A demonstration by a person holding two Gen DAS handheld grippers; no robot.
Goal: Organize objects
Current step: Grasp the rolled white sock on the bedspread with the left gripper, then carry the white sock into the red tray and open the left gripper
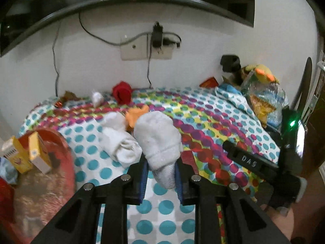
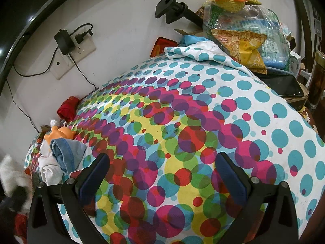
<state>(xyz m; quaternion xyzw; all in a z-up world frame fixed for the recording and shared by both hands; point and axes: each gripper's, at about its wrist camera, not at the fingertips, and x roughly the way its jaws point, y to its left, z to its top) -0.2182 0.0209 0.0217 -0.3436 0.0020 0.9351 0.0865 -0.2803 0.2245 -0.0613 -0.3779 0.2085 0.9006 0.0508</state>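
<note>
My left gripper (image 1: 160, 162) is shut on a grey-white rolled sock (image 1: 157, 140) and holds it above the dotted cloth (image 1: 213, 118). A white sock bundle (image 1: 119, 142) and an orange toy (image 1: 136, 114) lie just behind it. A red rolled cloth (image 1: 121, 92) sits near the wall. My right gripper (image 2: 162, 168) is open and empty over the middle of the dotted cloth (image 2: 203, 122). In the right wrist view a blue-grey rolled garment (image 2: 67, 154), the orange toy (image 2: 61, 135) and the red cloth (image 2: 68, 108) lie at the left.
A red basin (image 1: 61, 142) holding yellow boxes (image 1: 38, 152) stands at the left. A pile of plastic bags with a yellow knitted toy (image 2: 231, 0) fills the back right corner. A wall socket with chargers (image 1: 156, 38) and cables is behind.
</note>
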